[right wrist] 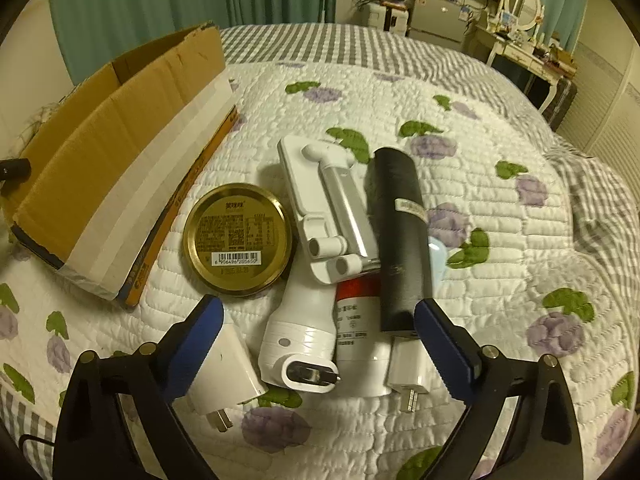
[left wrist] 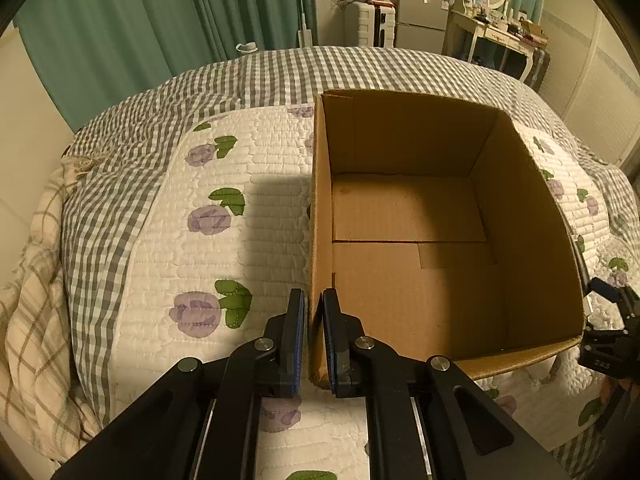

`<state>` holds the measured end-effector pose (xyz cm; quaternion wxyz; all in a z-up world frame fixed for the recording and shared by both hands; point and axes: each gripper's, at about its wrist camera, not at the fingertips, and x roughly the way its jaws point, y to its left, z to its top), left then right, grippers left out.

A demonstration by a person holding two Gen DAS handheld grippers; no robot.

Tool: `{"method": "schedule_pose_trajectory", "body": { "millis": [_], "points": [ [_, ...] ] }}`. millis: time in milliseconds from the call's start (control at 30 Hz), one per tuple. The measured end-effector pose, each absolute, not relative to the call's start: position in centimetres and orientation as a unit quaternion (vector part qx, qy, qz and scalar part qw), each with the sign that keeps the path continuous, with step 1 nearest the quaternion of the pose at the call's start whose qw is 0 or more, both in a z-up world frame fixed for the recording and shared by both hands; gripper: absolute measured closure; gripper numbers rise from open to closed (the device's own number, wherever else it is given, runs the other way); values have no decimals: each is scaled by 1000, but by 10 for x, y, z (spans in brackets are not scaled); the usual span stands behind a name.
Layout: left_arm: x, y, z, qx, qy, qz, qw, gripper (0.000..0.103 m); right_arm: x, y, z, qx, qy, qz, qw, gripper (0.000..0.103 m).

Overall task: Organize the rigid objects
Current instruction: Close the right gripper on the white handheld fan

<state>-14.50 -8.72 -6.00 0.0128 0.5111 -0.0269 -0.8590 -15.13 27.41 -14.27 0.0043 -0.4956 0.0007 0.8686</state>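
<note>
Left gripper (left wrist: 313, 344) pinching stiff cardboard box (left wrist: 320, 208) wall; right gripper (right wrist: 318, 344) hanging wide over white flashlight (right wrist: 298, 344), probably light, slippery; grasp mid-body.

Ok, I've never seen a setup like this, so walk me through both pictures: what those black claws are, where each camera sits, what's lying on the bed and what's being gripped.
No robot: a person holds a hand-held two-finger clamp in each hand, and each carries a camera looking along its fingers.

The left view shows the left gripper shut on the near wall of the empty brown cardboard box, which sits on the flowered quilt.

The right view shows the right gripper open, holding nothing, above a pile: a round gold tin lid, a white folding stand, a black cylinder, a white handheld device and two white plug chargers.
</note>
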Motion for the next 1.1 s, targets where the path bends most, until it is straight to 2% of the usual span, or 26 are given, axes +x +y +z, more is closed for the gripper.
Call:
{"method": "schedule_pose_trajectory", "body": {
  "millis": [133, 200, 267, 333, 433, 567, 600, 633, 667, 833, 1100],
  "points": [
    [-140, -87, -56, 505, -30, -863, 9, 92, -161, 269, -146, -498, -17, 867, 4, 8],
    [-139, -87, -56, 505, -34, -862, 10, 88, -165, 265, -147, -496, -28, 868, 3, 15],
    [-137, -87, -55, 505, -37, -862, 15, 84, -168, 260, -148, -500, -31, 865, -6, 30],
    [-135, -85, -53, 498, -51, -866, 18, 83, -169, 258, -154, -511, -32, 859, -10, 32],
    [-136, -84, -56, 498, -63, -864, 18, 82, -167, 257, -164, -528, -24, 849, -24, 41],
    [-138, -84, -58, 500, -61, -864, 17, 82, -169, 261, -168, -535, -2, 844, -33, 45],
    [-139, -84, -59, 501, -60, -863, 16, 84, -169, 263, -167, -534, -1, 845, -30, 49],
    [-138, -84, -59, 502, -59, -862, 16, 84, -168, 265, -166, -532, 0, 847, -24, 61],
    [-138, -84, -60, 504, -59, -862, 15, 85, -167, 267, -165, -531, 0, 847, -16, 65],
    [-138, -79, -62, 507, -60, -860, 8, 95, -167, 273, -163, -534, 21, 845, -25, 66],
    [-138, -78, -62, 505, -60, -861, 7, 95, -169, 279, -163, -540, 35, 840, -28, 69]
  ]
}}
